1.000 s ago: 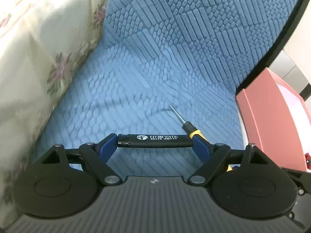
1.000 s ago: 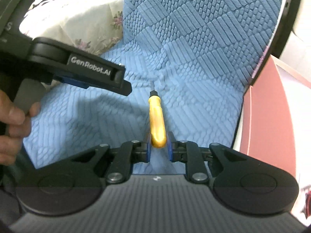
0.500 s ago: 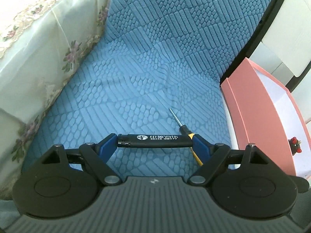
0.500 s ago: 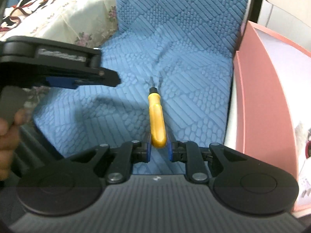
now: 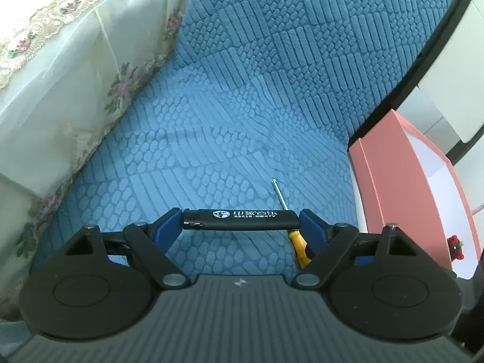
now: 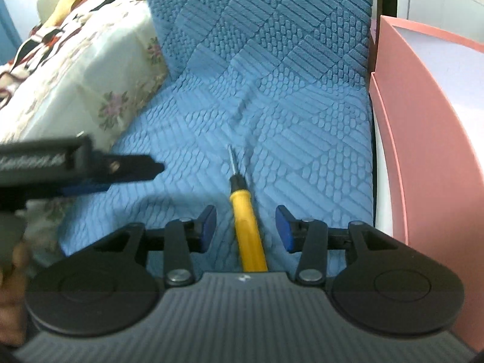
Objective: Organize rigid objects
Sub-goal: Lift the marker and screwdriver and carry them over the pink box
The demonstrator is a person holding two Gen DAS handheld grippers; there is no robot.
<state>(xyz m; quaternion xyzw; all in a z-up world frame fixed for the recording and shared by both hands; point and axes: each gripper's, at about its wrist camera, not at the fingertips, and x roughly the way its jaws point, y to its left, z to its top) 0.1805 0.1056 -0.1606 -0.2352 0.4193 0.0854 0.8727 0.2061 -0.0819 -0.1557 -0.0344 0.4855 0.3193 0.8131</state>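
My left gripper [image 5: 242,220] is shut on a black lighter [image 5: 242,218] with white print, held crosswise by its two ends between the blue pads. A yellow-handled screwdriver [image 6: 242,205] lies on the blue textured seat [image 6: 302,139], shaft pointing away. My right gripper [image 6: 246,224] straddles its handle; the jaws are opening and the pads stand clear of the handle on both sides. In the left wrist view the screwdriver [image 5: 298,246] shows partly behind the lighter and the right finger. The left gripper [image 6: 90,166] appears blurred at the left of the right wrist view.
A pink box [image 6: 423,151] with a white inside stands right of the seat, open side up; a small red item [image 5: 455,242] sits in it. A floral cloth [image 5: 60,90] drapes along the left. The seat's blue backrest [image 5: 302,45] rises behind. A hand [image 6: 12,260] grips the left tool.
The right gripper's jaws have parted from the yellow handle, which they clamped before, and the screwdriver now rests on the seat. The left gripper, still holding the lighter, drifted so more of the pink box shows.
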